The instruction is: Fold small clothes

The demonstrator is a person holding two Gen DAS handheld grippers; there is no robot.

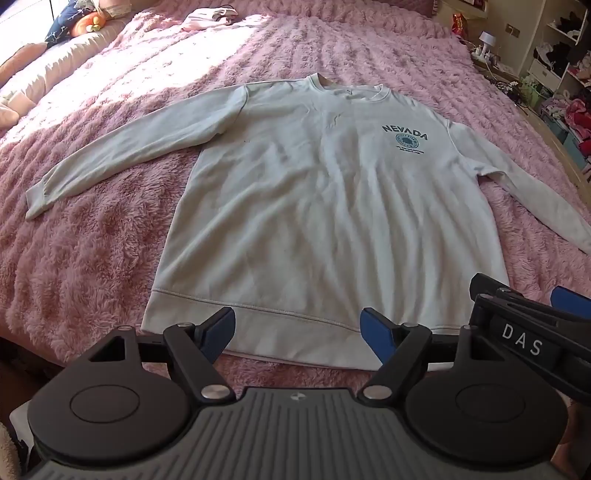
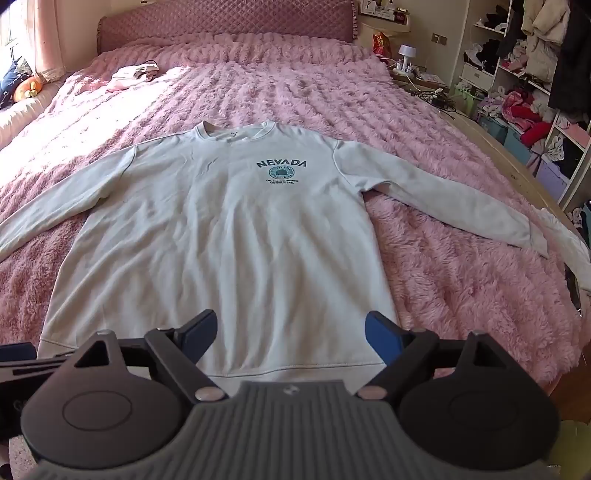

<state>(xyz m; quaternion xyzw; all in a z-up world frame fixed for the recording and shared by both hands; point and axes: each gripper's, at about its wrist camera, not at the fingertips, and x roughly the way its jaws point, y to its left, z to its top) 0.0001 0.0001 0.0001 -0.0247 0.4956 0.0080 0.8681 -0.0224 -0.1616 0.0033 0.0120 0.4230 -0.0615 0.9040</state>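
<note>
**Sweatshirt spread flat on the bed, both tongs open above its hem**

A pale sweatshirt printed with "NEVADA" is laid face up on a fluffy pink bedspread, collar towards the headboard and hem nearest the cameras. Both sleeves are stretched outwards and slightly down.

The left tongs are held wide apart over the hem band, nothing between the blue pads; no contact with the cloth can be made out. The right tongs are likewise spread wide and empty above the lower body of the garment. The two tools are just beside each other: the right tongs are seen at the right edge of the left wrist view, marked "DAS".

Only in the left wrist view is the whole left sleeve shown, down to its cuff lying on the bedspread. Only in the right wrist view are the right sleeve's cuff, a white cloth just beside it at the bed's edge, the padded headboard and the crowded shelves seen in full.

Broad bare bedspread is left on both sides of the body and beyond the collar. A small pink bundle lies well apart near the headboard. The right cuff is close to the bed's right edge; the hem is near the foot edge.
</note>
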